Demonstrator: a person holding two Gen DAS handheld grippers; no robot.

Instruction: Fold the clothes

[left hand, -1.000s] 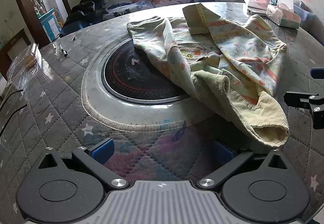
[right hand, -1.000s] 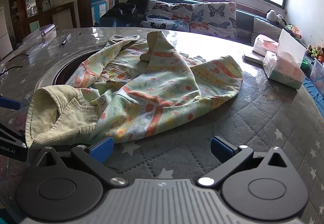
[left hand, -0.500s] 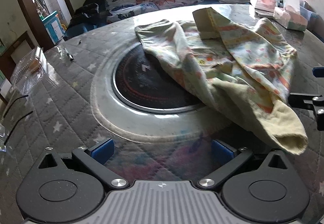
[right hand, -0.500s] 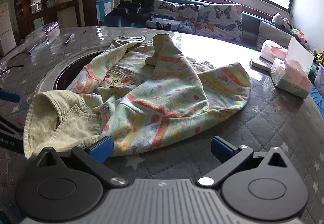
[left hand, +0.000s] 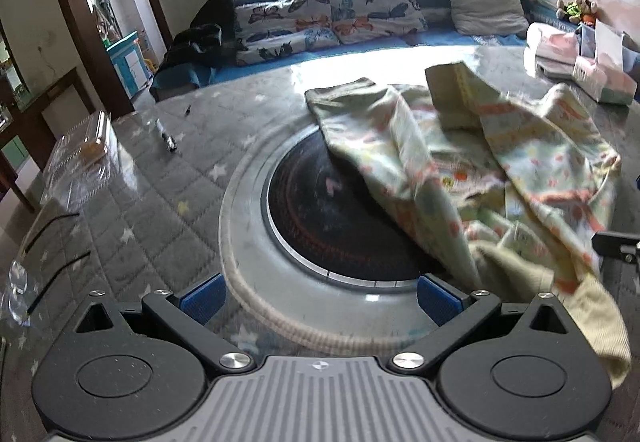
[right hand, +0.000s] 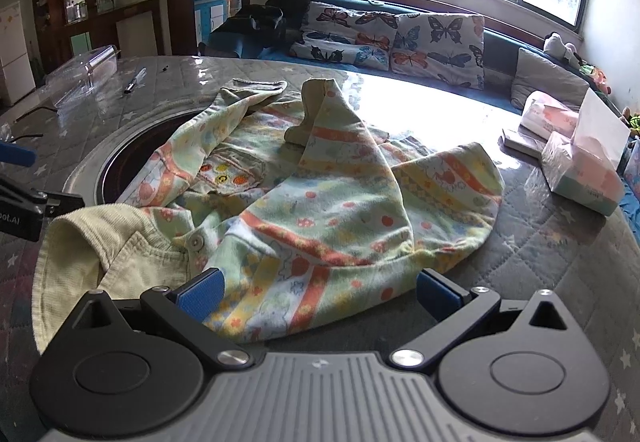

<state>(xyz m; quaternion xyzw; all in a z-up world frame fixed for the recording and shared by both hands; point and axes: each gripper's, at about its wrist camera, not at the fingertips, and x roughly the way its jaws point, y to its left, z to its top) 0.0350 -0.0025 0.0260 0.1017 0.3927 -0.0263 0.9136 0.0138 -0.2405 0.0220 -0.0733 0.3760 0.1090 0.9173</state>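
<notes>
A child's pale green patterned jacket (right hand: 320, 198) with a yellow corduroy collar (right hand: 100, 254) lies crumpled on the round quilted table (right hand: 560, 274). In the left wrist view the jacket (left hand: 480, 170) lies to the right, partly over the dark round hob (left hand: 320, 226). My left gripper (left hand: 320, 298) is open and empty, over the hob's rim, left of the collar. My right gripper (right hand: 316, 294) is open, its jaws on either side of the jacket's near hem. Each gripper shows at the edge of the other's view.
Tissue boxes (right hand: 580, 170) and a pack (right hand: 548, 114) stand at the table's right. A clear plastic box (right hand: 80, 74) and a pen (right hand: 134, 80) lie at the far left. Black cables (left hand: 56, 262) lie on the left edge. A sofa with butterfly cushions (right hand: 400, 38) stands behind.
My left gripper has moved forward and left, over the hob's rim. My right gripper has moved forward, so the jacket's hem now lies between its fingers. The jacket has not moved.
</notes>
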